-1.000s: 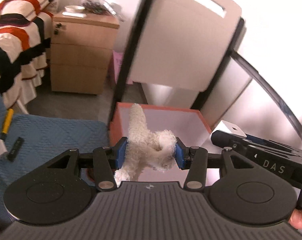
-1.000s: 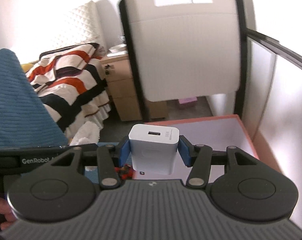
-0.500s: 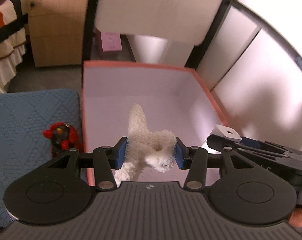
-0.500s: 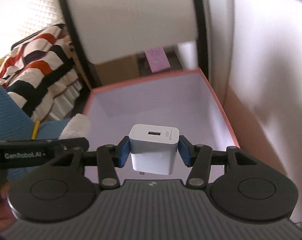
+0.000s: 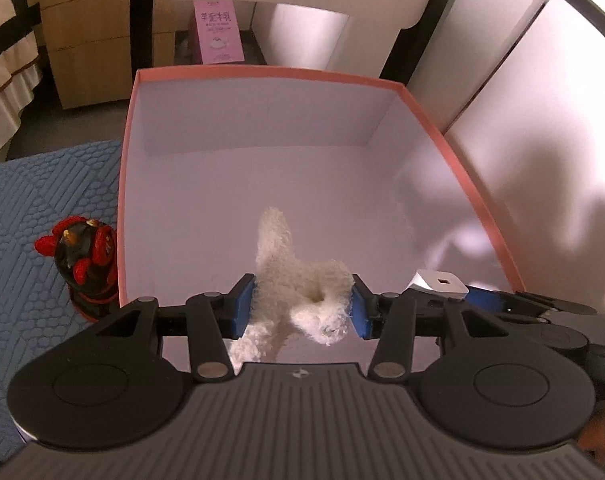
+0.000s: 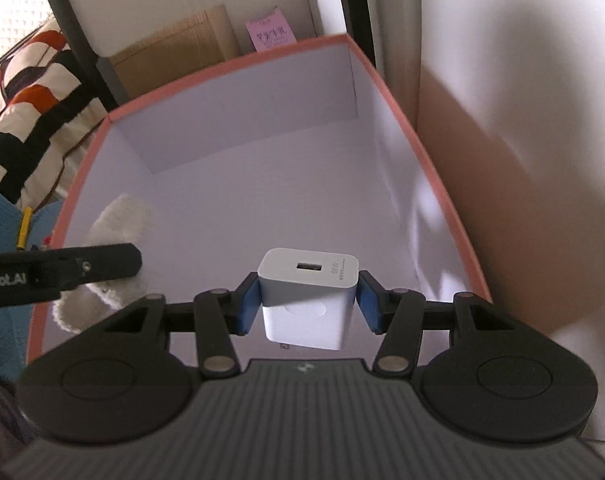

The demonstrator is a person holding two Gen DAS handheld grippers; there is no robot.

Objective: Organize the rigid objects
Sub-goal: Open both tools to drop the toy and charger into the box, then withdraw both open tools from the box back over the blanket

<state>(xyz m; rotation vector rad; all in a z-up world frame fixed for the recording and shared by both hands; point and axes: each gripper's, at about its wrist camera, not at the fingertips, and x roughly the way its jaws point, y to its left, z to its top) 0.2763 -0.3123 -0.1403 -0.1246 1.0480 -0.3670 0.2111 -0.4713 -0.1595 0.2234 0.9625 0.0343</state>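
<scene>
Bedroom corner, blue quilted mat (image 5: 42, 184) left of the pink-rimmed box (image 5: 262, 74), white inside. Landmark = the box.

Far left of box: striped bedspread (image 6: 26, 92) in black, white and orange, then a wooden nightstand (image 5: 90, 32). Yellow-handled tool (image 6: 23, 226) on the mat left of box. Red and black figurine (image 5: 84, 266) stands on the mat just beside the box's left wall.

Behind box: pink carton (image 5: 218, 32) with printed characters, too small to read; cardboard (image 6: 174, 56) next to it.

Over the box, left side: left gripper (image 5: 300, 306), blue pads pinching a white fluffy plush toy (image 5: 298, 284), part of it sticking up. Its arm in the right wrist view reads "obot.AI", start cut off.

Over the box, right side: right gripper (image 6: 308, 300) pinching a white USB charger (image 6: 308, 296), port facing up, "66W" printed on its top face, smaller print beside it unreadable.

Right of box: plain white wall (image 6: 522, 60).
</scene>
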